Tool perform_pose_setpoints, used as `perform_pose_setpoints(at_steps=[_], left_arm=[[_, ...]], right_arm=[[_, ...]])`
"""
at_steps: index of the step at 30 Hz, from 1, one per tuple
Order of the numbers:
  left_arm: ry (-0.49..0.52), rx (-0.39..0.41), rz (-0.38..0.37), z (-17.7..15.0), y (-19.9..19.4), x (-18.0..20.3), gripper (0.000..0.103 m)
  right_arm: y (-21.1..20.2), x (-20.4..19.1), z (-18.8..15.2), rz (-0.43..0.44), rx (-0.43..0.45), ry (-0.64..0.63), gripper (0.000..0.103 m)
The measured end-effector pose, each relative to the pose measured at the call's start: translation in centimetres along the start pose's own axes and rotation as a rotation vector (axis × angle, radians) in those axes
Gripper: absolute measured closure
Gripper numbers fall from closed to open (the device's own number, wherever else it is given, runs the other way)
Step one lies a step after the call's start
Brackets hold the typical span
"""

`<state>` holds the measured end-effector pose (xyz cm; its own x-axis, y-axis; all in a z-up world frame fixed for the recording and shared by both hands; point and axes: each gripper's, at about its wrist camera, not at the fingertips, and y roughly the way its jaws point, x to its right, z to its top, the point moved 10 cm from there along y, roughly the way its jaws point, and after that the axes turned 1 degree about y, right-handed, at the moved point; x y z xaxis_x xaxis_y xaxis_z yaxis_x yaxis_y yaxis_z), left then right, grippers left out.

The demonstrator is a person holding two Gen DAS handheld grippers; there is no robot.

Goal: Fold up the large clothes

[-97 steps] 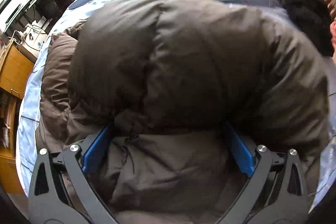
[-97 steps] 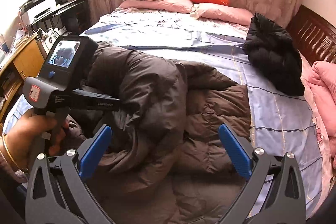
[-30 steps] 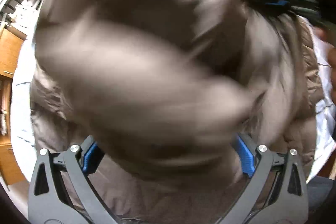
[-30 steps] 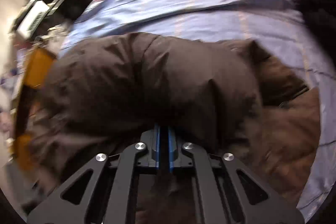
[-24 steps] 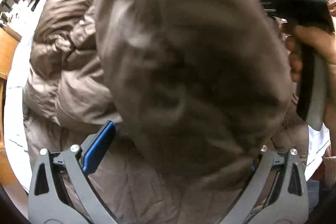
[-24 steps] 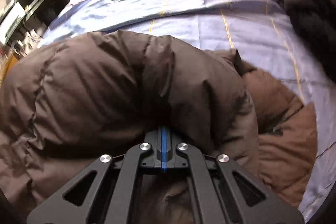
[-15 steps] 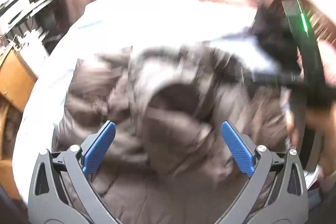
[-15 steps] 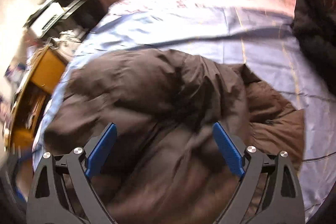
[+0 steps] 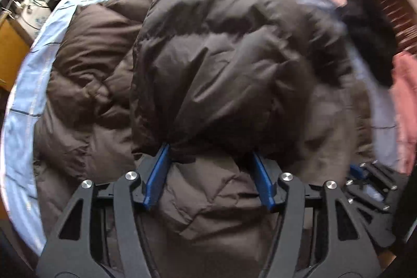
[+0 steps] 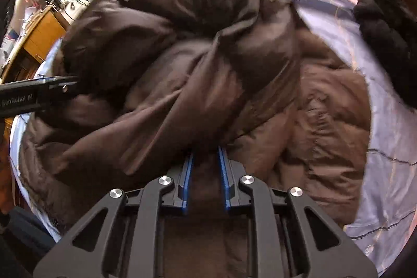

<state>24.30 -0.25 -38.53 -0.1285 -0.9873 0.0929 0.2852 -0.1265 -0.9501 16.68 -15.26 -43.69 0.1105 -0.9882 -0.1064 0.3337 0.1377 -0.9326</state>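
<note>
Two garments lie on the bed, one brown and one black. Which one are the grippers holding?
The brown puffy jacket: the right gripper and the left gripper both have its fabric between their fingers. The black garment lies untouched at the far right.

brown puffer coat (image 9: 229,64), left tool (image 9: 211,155) half-closed around fold

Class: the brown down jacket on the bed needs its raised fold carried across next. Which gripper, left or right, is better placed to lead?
Probably the right gripper: its jaws are nearly closed on a bunched ridge of the brown jacket. The left gripper has wider jaws that only straddle the bulky fold.
</note>
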Motion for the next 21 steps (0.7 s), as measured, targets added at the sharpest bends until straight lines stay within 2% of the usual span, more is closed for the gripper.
perform_pose_setpoints(at_steps=[3, 5, 7, 10, 11, 13, 16, 18, 19, 21], left_arm=[[0.031, -0.029, 0.059, -0.4, 1.4, -0.5, 0.04], [0.033, -0.025, 0.055, -0.4, 1.1, -0.3, 0.041], [0.006, -0.01, 0.019, -0.3, -0.2, -0.3, 0.04], [-0.029, 0.037, -0.085, -0.9, -4.2, -1.1, 0.026], [-0.024, 0.043, -0.099, -1.2, -5.0, -1.1, 0.021], [0.025, 0.044, -0.126, -2.5, -6.5, -0.8, 0.02], [0.132, 0.013, -0.132, -4.6, -6.4, 1.0, 0.02], [0.193, -0.04, -0.074, -5.8, -4.0, 1.2, 0.02], [0.203, -0.091, -0.039, -6.6, -2.1, 0.9, 0.02], [0.165, -0.171, -0.048, -7.4, 0.2, 0.9, 0.02]], right_arm=[[1.6, 0.4, -0.2, 0.015, -0.003, 0.018, 0.085], [1.0, 0.6, -0.1, 0.033, 0.006, 0.053, 0.085], [-0.9, 0.9, -0.2, 0.021, 0.027, 0.062, 0.083], [-5.4, 0.6, -1.0, 0.006, 0.085, 0.024, 0.081], [-7.0, 0.2, -1.4, 0.009, 0.104, 0.007, 0.08], [-8.5, -0.5, -2.3, 0.02, 0.128, 0.0, 0.078], [-7.7, -0.9, -4.5, 0.047, 0.108, 0.03, 0.078], [-5.7, -1.0, -5.9, 0.065, 0.048, 0.078, 0.078], [-5.2, -1.1, -6.5, 0.073, 0.031, 0.099, 0.078], [-4.3, -1.1, -6.8, 0.092, 0.005, 0.13, 0.078]])
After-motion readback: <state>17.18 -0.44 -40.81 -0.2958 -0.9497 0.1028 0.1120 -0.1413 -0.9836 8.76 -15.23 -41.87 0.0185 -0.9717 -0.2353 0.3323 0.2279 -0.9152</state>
